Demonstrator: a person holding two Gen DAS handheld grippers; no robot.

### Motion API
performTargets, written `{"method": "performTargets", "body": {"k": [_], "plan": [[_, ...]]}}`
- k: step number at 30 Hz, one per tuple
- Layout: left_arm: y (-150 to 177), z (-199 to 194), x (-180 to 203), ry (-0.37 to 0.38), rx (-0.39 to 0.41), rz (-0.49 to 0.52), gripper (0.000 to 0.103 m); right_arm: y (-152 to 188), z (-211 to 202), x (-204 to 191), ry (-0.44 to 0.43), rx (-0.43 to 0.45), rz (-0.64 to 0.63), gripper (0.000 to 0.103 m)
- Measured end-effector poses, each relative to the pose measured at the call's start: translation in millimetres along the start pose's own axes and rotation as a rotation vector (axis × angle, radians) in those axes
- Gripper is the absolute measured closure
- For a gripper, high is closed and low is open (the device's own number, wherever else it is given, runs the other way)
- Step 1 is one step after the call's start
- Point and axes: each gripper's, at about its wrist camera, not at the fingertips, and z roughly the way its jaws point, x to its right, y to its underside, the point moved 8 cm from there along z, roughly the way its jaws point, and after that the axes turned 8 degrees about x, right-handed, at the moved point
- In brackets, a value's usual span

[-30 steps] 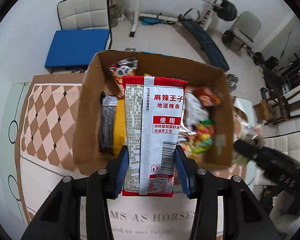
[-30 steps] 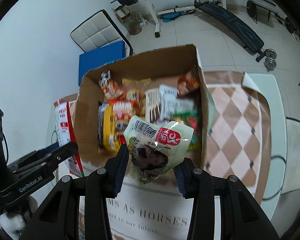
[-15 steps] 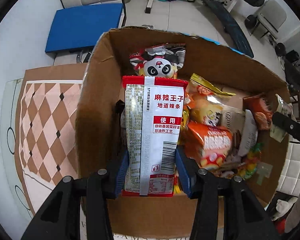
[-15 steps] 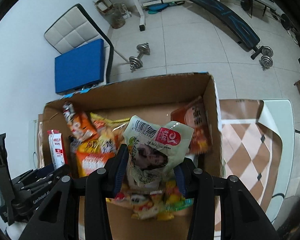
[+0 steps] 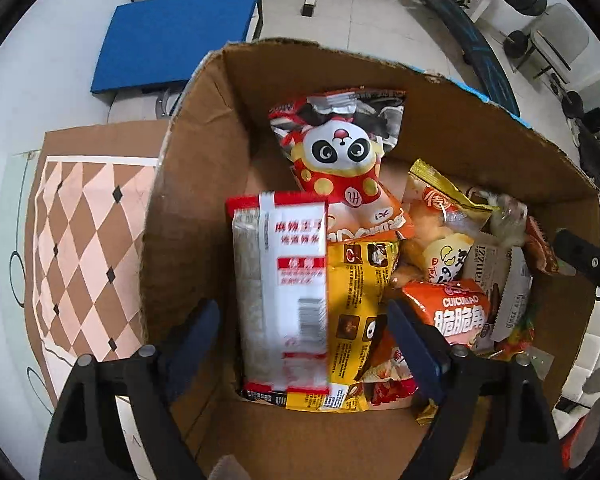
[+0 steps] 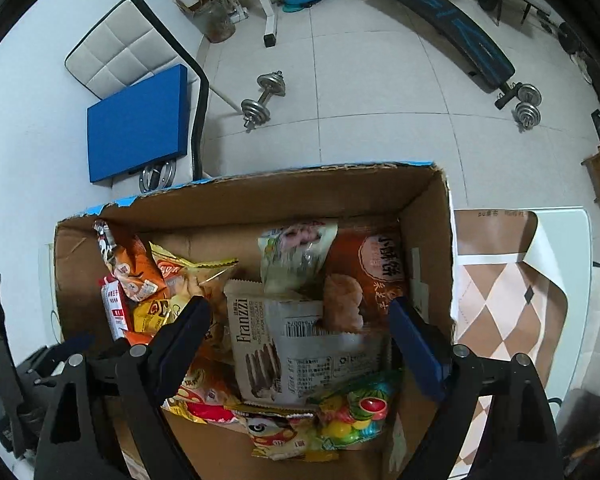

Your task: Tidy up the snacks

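Over the open cardboard box (image 5: 188, 216) of snacks, both grippers hang with jaws just sprung apart; the left gripper (image 5: 304, 344) stands spread, its red-and-white spicy-strip packet (image 5: 284, 292) blurred and loose between the fingers, untouched, atop a yellow packet (image 5: 356, 280); the right gripper (image 6: 300, 336) gapes empty, the pale green pouch (image 6: 292, 256) lying against the far wall beside an orange bag (image 6: 372, 272).

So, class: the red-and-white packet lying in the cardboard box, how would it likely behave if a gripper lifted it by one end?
The red-and-white packet looks flat and thin, so probably light and bendy. Its glossy film may slip between pads. Lying atop the yellow packet, it could slide sideways when nudged.
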Motion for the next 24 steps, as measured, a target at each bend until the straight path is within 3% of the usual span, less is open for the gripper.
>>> {"method": "performTargets", "body": {"k": [10, 24], "plan": [[4.3, -31.5, 12.4, 0.002, 0.09, 0.011, 0.016, 38.2, -20.1, 1.6, 0.048, -0.012, -0.057, 0.01], [46.7, -81.3, 30.4, 0.015, 0.194, 0.029, 0.016, 104.6, -71.6, 12.0, 0.079, 0.044, -0.039, 0.01]]}}
